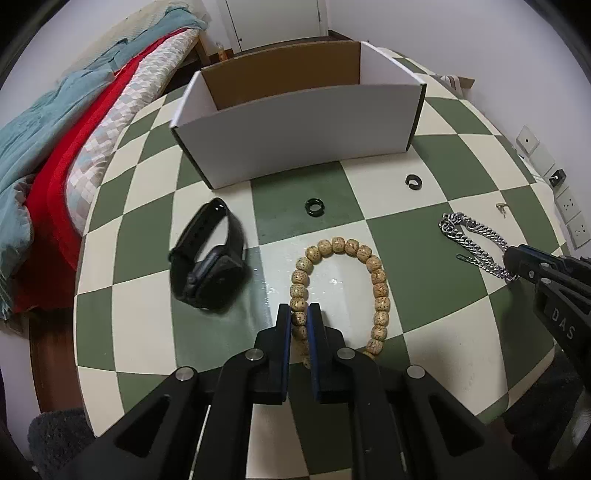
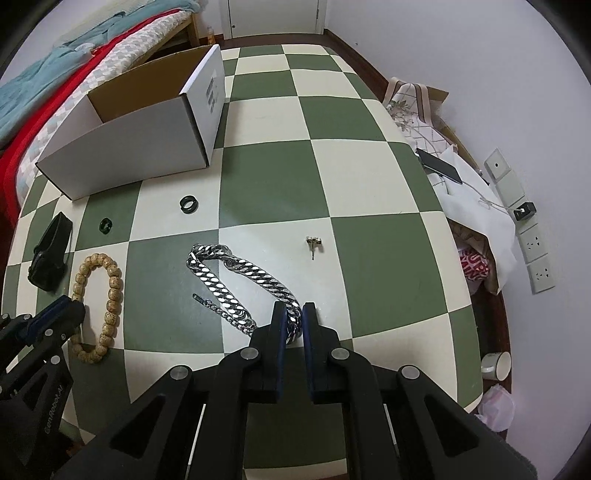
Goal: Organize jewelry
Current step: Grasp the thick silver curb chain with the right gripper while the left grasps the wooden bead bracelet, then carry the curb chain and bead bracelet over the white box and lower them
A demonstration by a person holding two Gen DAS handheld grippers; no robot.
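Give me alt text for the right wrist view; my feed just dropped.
The right hand-held gripper is closed on one end of a silver chain lying on a green-and-cream checkered table. To its left, the left hand-held gripper grips a wooden bead bracelet, with an open white box beyond.

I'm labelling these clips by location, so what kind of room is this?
Most likely a bedroom: a bed with blankets stands right beside the checkered table, and a closed door and wall sockets are in view.
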